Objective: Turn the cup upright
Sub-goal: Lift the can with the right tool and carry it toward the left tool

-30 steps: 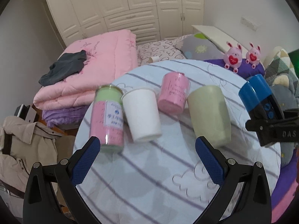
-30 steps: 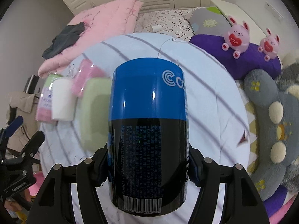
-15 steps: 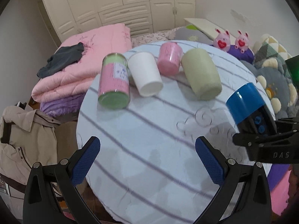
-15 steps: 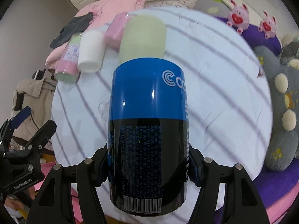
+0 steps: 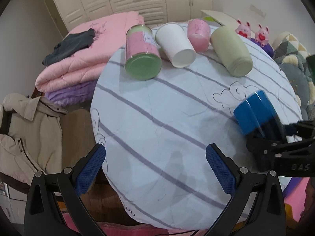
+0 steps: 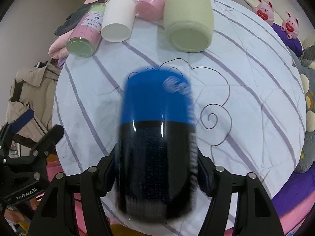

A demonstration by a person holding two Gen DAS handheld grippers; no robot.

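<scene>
My right gripper [image 6: 157, 169] is shut on a blue and black cup [image 6: 157, 137], blurred with motion, over the near right part of the round table [image 6: 256, 90]. The same cup [image 5: 256, 116] and gripper [image 5: 275, 147] show at the right of the left wrist view. My left gripper [image 5: 155, 165] is open and empty above the table's near edge. Several cups lie on their sides at the far edge: a green-and-pink can [image 5: 141, 53], a white paper cup [image 5: 175, 43], a pink cup [image 5: 197, 34] and a pale green cup [image 5: 230, 49].
The table wears a white cloth with purple stripes [image 5: 157, 118]. Folded pink quilts [image 5: 82, 59] lie behind left, a beige jacket [image 5: 25, 133] hangs at the left, plush toys [image 5: 252, 31] and cushions crowd the right side.
Both grippers have pulled back toward the table's near edge. The blue and black cup has come lower over the cloth in my right gripper and is blurred now. The lying cups have not moved.
</scene>
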